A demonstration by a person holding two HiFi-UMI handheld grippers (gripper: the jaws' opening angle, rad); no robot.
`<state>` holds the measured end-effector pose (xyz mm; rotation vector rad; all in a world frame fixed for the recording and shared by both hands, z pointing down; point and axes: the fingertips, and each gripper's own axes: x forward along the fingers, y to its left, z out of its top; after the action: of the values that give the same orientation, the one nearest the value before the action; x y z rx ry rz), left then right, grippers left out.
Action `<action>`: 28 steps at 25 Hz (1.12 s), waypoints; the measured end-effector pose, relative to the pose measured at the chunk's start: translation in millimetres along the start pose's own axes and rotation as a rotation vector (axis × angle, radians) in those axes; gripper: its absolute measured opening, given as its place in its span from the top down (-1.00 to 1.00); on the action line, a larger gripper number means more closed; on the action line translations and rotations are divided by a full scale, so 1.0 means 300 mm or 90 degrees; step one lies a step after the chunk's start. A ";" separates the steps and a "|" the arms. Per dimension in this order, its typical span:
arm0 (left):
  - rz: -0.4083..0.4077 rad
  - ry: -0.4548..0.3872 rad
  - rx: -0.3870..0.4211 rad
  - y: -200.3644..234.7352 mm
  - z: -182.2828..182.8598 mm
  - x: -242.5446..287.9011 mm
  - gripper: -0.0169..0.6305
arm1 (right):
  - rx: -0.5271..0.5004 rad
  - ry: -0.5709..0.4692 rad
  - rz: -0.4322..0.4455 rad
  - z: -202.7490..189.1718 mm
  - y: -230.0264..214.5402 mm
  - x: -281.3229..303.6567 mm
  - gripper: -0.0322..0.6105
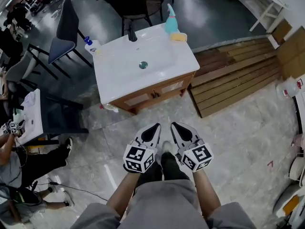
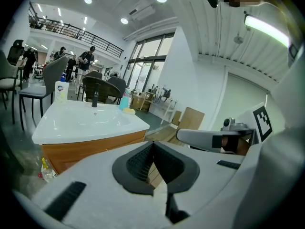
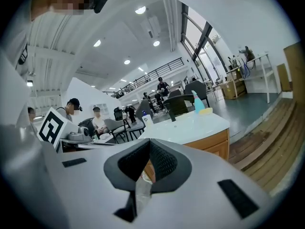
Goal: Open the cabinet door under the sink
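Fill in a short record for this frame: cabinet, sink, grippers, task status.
cabinet: wooden, under the sink
doors: closed
sink: white; black faucet, teal bottle and yellow sponge at its back edge
left gripper: shut, empty, short of the cabinet
right gripper: shut, empty, beside the left one
floor: wooden planks right of the cabinet
task status: door not yet opened; neither gripper touches it

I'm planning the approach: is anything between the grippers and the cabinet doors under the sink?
Nothing visible. Only bare floor lies between the left gripper, the right gripper and the cabinet doors.
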<state>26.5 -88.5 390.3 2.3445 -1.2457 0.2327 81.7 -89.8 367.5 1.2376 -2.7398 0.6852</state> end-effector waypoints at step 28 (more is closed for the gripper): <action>0.005 0.092 -0.020 0.412 -0.252 0.338 0.92 | 0.038 0.037 -0.035 -0.259 -0.248 0.405 0.87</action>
<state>-11.2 -185.6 533.3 2.2537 -1.1805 0.3749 43.6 -185.6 492.9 1.2775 -2.6472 0.7902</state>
